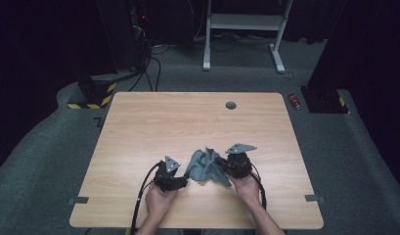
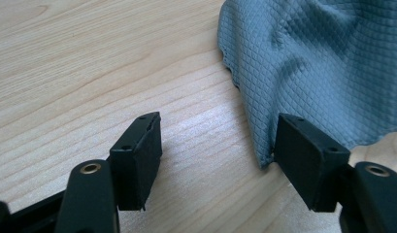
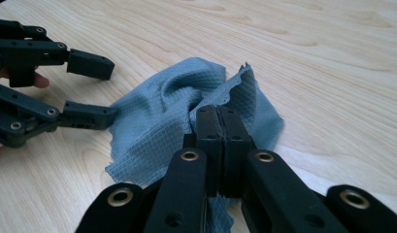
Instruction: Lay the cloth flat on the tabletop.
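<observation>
Grey cloth (image 3: 162,111) crumpled on table (image 1: 153,122), right tool (image 3: 219,114) pinching its fold, left tool (image 2: 218,145) spread at its edge.

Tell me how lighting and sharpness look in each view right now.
High view: soft and dim, dark surroundings, grey cloth low in detail. Left gripper view: bright, cloth weave crisp, mild sheen on the table between the open jaws. Right gripper view: evenly lit, right gripper sharp where it pinches the cloth.

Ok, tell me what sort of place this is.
Probably a lab or workshop set up for recording. A plain wooden table stands on grey carpet with dark surroundings, cables trail across the floor behind it, and a white metal stand sits at the back.
</observation>
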### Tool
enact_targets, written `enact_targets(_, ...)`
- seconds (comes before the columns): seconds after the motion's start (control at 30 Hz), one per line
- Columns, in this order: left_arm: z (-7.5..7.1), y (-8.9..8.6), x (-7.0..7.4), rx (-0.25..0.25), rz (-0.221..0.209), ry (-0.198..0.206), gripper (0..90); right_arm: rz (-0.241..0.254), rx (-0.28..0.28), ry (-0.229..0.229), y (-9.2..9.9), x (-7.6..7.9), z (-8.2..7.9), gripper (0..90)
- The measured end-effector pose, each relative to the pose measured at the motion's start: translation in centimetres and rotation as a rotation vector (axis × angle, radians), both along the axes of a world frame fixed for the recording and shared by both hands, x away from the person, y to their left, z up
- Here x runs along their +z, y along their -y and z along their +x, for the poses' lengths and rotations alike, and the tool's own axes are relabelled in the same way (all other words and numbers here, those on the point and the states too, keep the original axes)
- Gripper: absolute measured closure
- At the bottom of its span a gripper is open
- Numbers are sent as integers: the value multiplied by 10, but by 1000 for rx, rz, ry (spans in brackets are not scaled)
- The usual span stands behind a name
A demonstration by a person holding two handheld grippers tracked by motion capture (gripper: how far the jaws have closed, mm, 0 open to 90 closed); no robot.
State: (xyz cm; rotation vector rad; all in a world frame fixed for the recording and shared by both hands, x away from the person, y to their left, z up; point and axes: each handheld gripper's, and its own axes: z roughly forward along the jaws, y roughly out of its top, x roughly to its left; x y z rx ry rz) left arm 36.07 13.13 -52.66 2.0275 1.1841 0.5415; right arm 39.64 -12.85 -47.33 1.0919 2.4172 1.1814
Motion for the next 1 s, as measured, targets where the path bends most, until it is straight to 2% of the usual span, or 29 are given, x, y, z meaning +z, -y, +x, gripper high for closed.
enact_targets(0.2,0,0,0,1,-1,-1,356,-28,-27,52,18,9,-12,891)
enact_targets(0.37,0,-1,0,4,0,0,364,-58,-58,64,38,7,-25,891)
enact_targets(0.5,0,-1,0,5,-1,1,366,-92,-117,36,57,-6,-31,891)
enact_targets(0.53,0,-1,0,5,-1,1,367,-92,-117,36,57,-6,-31,891)
enact_targets(0.6,0,-1,0,8,-1,2,373,-106,-168,5,72,-16,-33,891)
enact_targets(0.7,0,-1,0,10,-1,3,374,-127,-199,-26,80,-23,-35,890)
enact_targets(0.8,0,-1,0,10,-4,3,375,-136,-201,-50,82,-25,-36,862)
enact_targets(0.97,1,2,2,-23,-7,-6,351,-127,-188,-35,80,-21,-35,769)
enact_targets(1.0,-1,5,7,-45,-59,0,350,-122,-191,-36,78,-20,-35,752)
